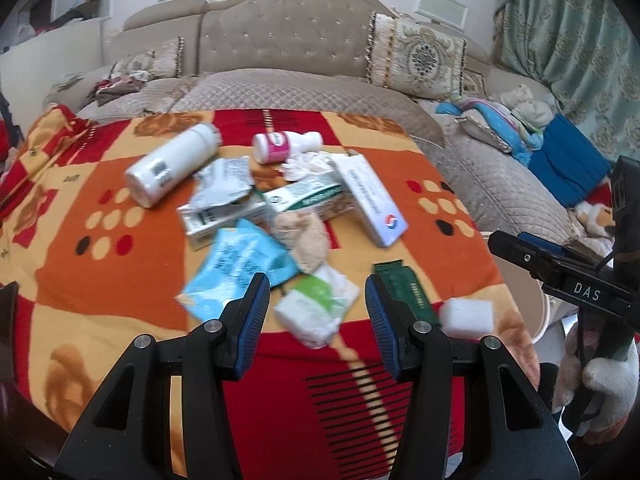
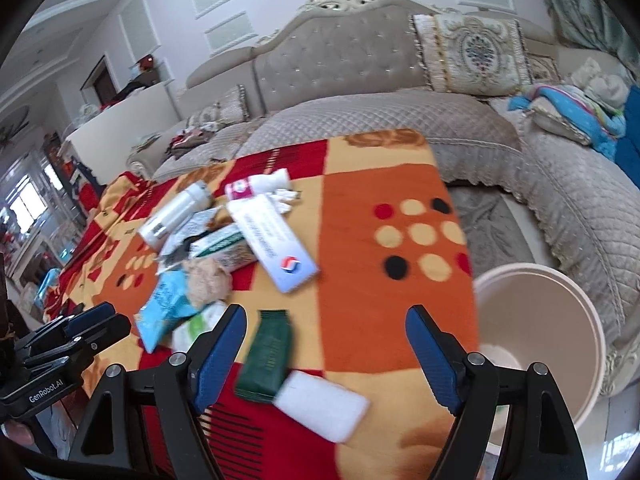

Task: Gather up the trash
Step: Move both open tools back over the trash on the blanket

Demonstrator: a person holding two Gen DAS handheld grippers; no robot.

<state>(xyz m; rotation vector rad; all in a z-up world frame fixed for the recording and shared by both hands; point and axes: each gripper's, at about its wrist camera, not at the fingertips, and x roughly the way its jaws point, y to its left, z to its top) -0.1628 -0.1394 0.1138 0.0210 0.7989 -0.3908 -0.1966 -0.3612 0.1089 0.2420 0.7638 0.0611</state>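
Trash lies in a heap on an orange and red cloth-covered table: a white bottle, a pink-labelled bottle, a long white box, a green-white box, a blue wrapper, a beige wad, a white-green tissue pack, a dark green packet and a white foam block. My left gripper is open and empty, just before the tissue pack. My right gripper is open and empty above the green packet and foam block.
A cream waste bin stands on the floor off the table's right edge. A beige quilted sofa with cushions curves behind and to the right. Blue cloth lies on the sofa. The right gripper shows in the left wrist view.
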